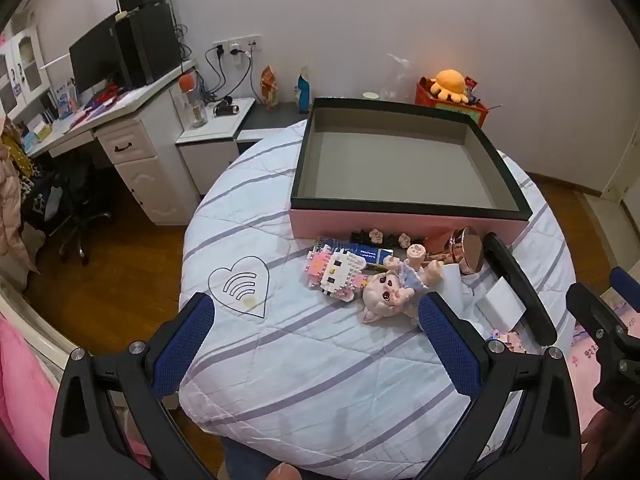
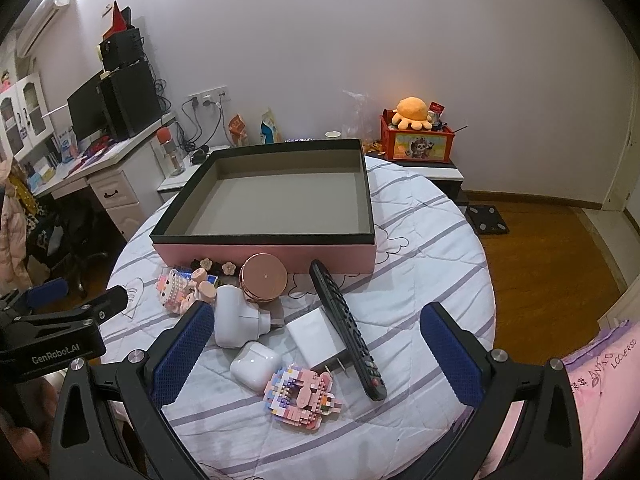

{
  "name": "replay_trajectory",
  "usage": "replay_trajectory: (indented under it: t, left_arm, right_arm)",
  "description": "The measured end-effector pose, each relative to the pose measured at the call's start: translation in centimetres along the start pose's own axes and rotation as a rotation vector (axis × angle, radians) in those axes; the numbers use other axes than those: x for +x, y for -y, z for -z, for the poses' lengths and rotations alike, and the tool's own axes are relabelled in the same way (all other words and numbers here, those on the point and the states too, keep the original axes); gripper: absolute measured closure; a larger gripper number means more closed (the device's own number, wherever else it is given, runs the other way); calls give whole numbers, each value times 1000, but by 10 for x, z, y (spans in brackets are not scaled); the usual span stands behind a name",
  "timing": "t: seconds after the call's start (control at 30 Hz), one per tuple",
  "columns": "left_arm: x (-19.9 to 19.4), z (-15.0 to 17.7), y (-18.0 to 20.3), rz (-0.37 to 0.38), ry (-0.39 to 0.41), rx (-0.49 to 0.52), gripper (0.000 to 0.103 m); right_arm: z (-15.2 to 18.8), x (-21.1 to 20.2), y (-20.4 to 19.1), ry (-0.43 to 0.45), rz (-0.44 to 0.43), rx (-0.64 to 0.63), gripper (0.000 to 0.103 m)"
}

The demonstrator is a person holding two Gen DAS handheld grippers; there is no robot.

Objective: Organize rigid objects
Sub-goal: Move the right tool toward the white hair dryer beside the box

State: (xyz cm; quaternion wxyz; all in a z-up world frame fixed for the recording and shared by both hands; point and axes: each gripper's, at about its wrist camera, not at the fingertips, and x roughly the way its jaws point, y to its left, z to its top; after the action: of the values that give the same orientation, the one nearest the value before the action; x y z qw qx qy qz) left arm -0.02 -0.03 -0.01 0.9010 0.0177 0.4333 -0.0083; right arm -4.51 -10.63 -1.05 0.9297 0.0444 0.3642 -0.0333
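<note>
The pink box (image 2: 264, 254) sits open and bare at the far side of the quilt-covered round counter (image 2: 432, 248), likely the bin for the clutter lined up just before it: black remote (image 2: 346, 332), rose-gold jar (image 2: 264, 278), white charger (image 2: 316, 338), earbud case (image 2: 255, 363), block-built toys (image 2: 302, 394) and a small doll (image 1: 394, 290). Left hand-held gripper (image 1: 316, 336) and right hand-held gripper (image 2: 316, 344) both hang above with jaws spread wide, holding nothing, angled down ready for a first pick

The doll (image 1: 394, 290) is half hidden in the right view — the remote (image 1: 520, 284) partly behind the tool.
</note>
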Motion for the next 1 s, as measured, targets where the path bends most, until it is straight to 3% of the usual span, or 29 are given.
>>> replay_trajectory:
  t: [0.27,0.77,1.0]
  left_arm:
    - [-4,1,-1,-3,-3,-4,0]
    - [-56,3,-5,-9,117,-3,0]
    - [-74,7,0,-6,135,14,0]
  right_arm:
    - [0,1,-3,-9,-7,-8,0]
    - [-3,-40,-15,25,57,-7,0]
    - [-1,-61,-13,56,77,1,0]
